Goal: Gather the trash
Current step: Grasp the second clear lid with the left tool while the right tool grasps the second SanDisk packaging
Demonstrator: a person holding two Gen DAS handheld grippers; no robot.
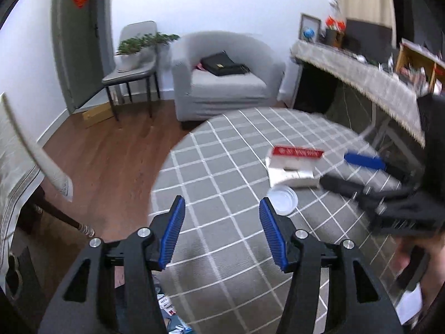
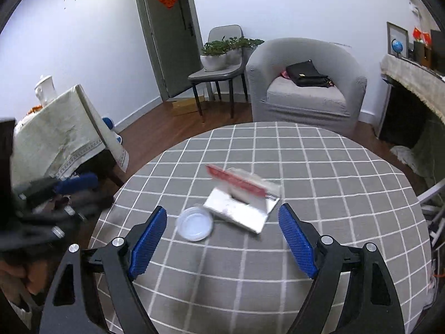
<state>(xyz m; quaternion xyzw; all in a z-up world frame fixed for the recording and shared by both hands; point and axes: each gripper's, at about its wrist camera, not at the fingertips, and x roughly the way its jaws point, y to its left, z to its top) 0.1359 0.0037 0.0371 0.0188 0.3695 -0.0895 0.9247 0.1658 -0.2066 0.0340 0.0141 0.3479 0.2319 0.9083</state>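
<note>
Approaching the round table (image 2: 347, 167), I am holding both grippers, left (image 1: 221, 232) and right (image 2: 222, 239), wide and empty, needing next to close on the clear plastic lid (image 2: 195, 224) beside the silver packet (image 2: 240, 208).

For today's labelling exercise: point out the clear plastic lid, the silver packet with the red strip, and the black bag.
clear plastic lid (image 2: 195, 224), right wrist view, its centre
silver packet (image 2: 239, 211), right wrist view, flat silver face
black bag (image 2: 304, 73), right wrist view, its top

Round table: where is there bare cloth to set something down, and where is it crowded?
Bare checked cloth runs along the far rim of the round table toward the armchair, and on the near side in front of the right gripper. The middle is crowded: the clear plastic lid lies beside the silver packet.
</note>
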